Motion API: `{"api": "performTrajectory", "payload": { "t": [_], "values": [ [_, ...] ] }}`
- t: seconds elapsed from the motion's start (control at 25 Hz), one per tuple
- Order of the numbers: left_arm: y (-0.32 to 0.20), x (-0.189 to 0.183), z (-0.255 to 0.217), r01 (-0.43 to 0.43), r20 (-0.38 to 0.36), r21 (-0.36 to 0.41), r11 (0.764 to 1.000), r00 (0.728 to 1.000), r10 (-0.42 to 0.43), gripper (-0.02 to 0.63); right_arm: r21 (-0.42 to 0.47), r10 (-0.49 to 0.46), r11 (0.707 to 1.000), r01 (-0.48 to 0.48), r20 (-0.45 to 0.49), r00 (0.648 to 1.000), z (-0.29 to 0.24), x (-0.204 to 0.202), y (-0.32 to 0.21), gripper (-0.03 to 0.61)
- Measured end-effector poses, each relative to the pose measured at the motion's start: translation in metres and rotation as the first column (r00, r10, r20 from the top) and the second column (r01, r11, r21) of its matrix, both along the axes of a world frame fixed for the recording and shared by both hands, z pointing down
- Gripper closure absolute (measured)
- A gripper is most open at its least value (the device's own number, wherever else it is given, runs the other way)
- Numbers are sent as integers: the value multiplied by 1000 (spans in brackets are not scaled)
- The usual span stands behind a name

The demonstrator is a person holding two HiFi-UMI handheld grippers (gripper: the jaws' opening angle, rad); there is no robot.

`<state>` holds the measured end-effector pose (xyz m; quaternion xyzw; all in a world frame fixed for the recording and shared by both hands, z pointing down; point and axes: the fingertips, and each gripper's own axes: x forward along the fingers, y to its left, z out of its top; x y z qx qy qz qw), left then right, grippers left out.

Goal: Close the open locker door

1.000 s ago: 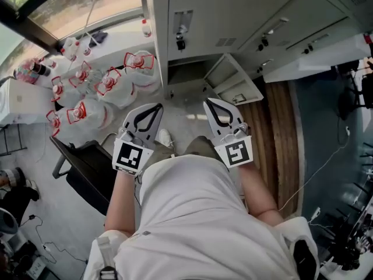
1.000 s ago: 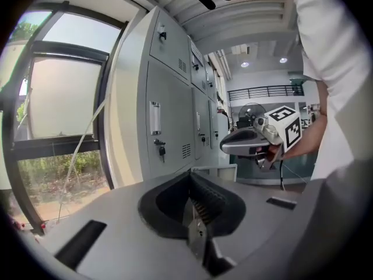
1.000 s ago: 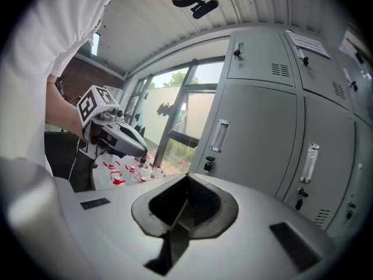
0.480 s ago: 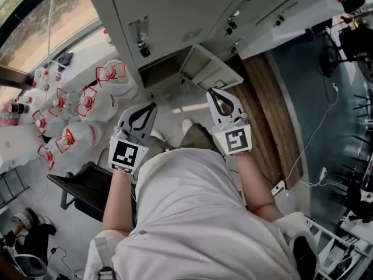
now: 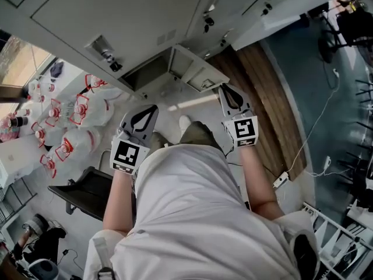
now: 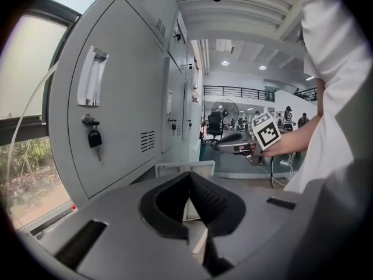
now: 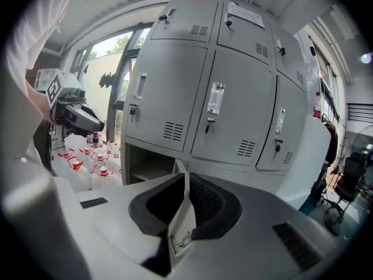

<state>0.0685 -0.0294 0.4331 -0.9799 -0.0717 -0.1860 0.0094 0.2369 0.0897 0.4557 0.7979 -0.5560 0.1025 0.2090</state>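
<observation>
Right gripper [image 5: 224, 87], held low in front of the grey locker bank [image 5: 140, 16]: I read its jaws as just opening, with a narrow slit between the tips and nothing pressed by the pads. In the right gripper view the open locker door [image 7: 183, 220] appears almost edge-on through that slit, with its latch end nearest the camera. I cannot tell whether the jaws touch it. In the head view the tips lie just beside the door's free edge.

Left gripper [image 6: 189, 177]: jaws together and empty. In the head view it points toward the open compartment [image 5: 145, 73] and stays apart from the door.

The door belongs to the bottom row of the bank. It is hinged at the right side of its compartment and swung out toward me, its ribbed inner face turned up to the head camera. The compartment is a dark rectangular opening directly below a closed door that carries a padlock [image 6: 93, 137].

Surroundings: a cluster of clear water bottles [image 5: 70, 136] with red caps stands on the floor to the left of the bank. A black chair [image 5: 87, 192] is near my left arm. A strip of wooden flooring [image 5: 274, 98] runs to the right of the door.
</observation>
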Motion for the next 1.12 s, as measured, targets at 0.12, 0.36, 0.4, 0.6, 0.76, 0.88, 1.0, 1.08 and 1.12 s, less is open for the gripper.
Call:
{"api": "performTrajectory", "payload": {
  "t": [0.12,0.36,0.4,0.6,0.76,0.88,1.0,1.08,1.12],
  "values": [
    [2,10,3,8,26,0,1000,1000,-8,612,-36,18,999,-17,42,999,19,22,12,525],
    [0,25,11,52,67,1,999,996,-52,612,-96,22,995,-11,118,993,60,55,26,428],
    [1,28,12,59,72,3,998,996,-59,612,-104,20,995,-7,124,992,66,59,27,420],
    [6,40,14,94,91,7,996,991,-94,612,-125,-22,991,44,173,985,87,74,24,402],
    [12,48,17,132,103,9,991,986,-132,612,-137,-79,985,109,209,975,102,78,20,402],
    [17,52,21,164,111,10,986,980,-164,612,-131,-120,980,153,234,965,108,79,17,402],
    [20,52,25,203,125,10,979,971,-203,612,-130,-167,970,204,247,954,113,78,13,414],
    [20,49,29,237,133,10,971,963,-236,611,-136,-204,960,243,252,946,117,77,10,428],
    [20,48,30,254,136,10,967,958,-253,612,-137,-221,955,262,253,942,118,76,8,433]
  ]
}}
